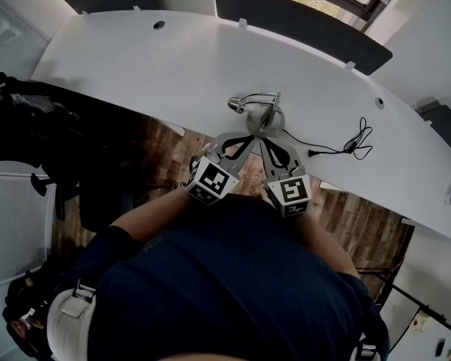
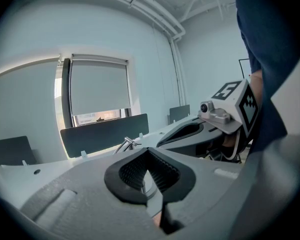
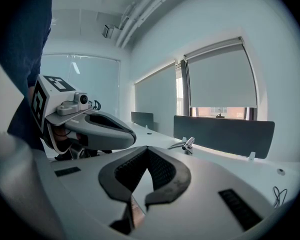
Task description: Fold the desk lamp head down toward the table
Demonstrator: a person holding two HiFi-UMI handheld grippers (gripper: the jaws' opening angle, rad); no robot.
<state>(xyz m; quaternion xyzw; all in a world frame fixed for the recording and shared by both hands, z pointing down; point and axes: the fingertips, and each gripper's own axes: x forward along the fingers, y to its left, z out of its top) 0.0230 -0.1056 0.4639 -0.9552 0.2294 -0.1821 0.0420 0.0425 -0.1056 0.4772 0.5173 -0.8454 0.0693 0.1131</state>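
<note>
Head view looks down on a white curved desk with the desk lamp standing close to its near edge: a round metal base with the thin metal arm and head lying low and reaching left of it. Both tools point at that base from the person's side. The left gripper and the right gripper lie close beside each other, tips just short of the lamp, and whether either touches it cannot be told from above. Left gripper view shows the left gripper with its black pads pressed together at the tip and nothing pinched between them; the lamp pokes up just beyond, small and low over the desk. Right gripper view shows the right gripper likewise pressed together and empty, with the lamp ahead and to its right. A black cable runs from the base and lies coiled on the desk to the right. Dark partition panels line the far edge.
</note>
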